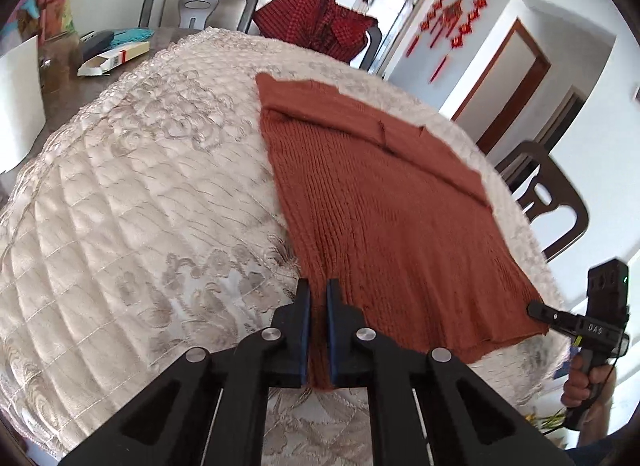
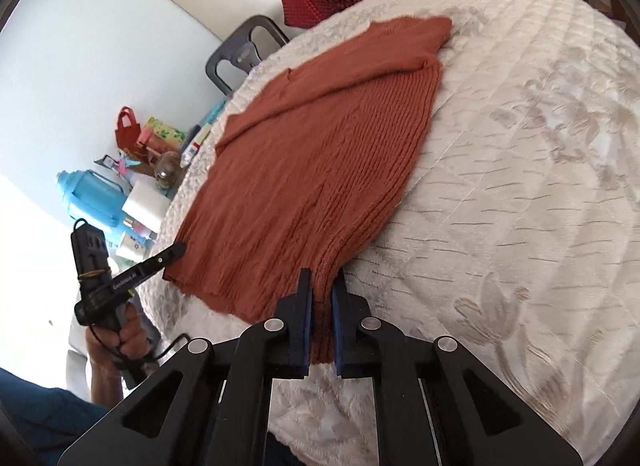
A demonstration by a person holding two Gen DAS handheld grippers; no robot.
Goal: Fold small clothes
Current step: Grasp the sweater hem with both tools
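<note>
We have the rust knit sweater (image 1: 384,201) spread flat on the quilted cover (image 1: 132,193) of the bench, near its front edge. Our left hand-held gripper (image 1: 318,294) and right hand-held gripper (image 2: 322,286) each pinch a bottom hem corner, jaws nearly closed on fabric. We judge the next move to be lifting both corners and carrying the hem toward the collar.

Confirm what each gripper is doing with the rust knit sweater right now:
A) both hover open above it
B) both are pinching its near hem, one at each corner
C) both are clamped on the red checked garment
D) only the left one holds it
B: the left gripper is shut on one corner of the hem of the rust knit sweater, and the right gripper is shut on the other corner.
</note>
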